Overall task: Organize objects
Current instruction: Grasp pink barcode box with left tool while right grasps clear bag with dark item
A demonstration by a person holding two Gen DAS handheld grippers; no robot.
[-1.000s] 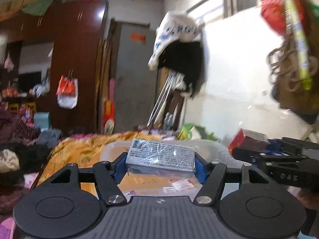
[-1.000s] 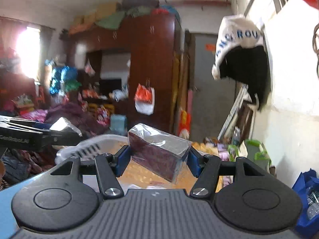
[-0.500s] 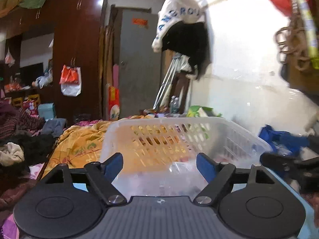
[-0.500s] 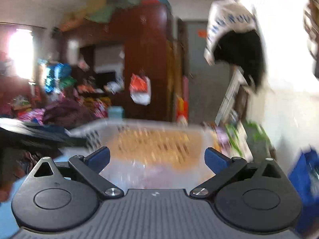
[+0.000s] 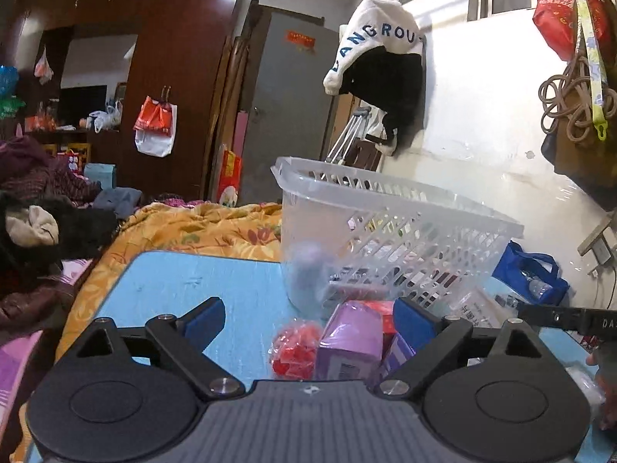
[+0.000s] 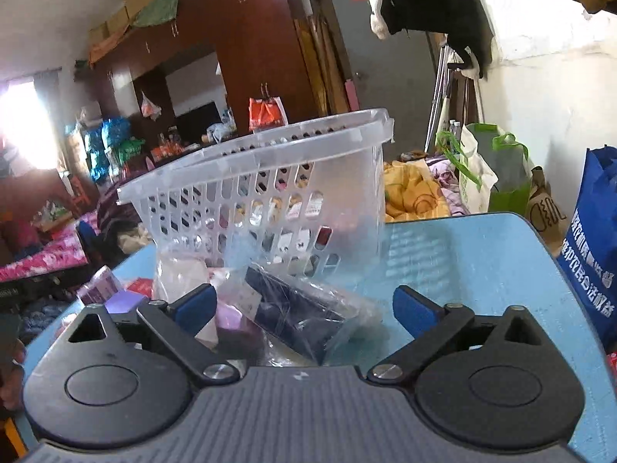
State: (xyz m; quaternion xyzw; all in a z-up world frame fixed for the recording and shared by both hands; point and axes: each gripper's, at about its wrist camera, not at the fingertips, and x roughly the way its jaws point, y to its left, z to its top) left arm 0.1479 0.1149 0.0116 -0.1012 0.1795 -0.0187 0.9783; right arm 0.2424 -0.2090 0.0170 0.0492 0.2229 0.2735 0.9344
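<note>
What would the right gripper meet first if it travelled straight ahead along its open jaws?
Probably the dark plastic-wrapped packet lying on the blue table between the right gripper's jaws; beyond it stands the clear basket. Depth is hard to judge in this view.

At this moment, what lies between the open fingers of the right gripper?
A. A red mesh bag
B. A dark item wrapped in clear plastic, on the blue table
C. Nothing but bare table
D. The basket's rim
B. In the right wrist view the right gripper is open over a dark plastic-wrapped item lying on the blue table, in front of the white basket.
</note>
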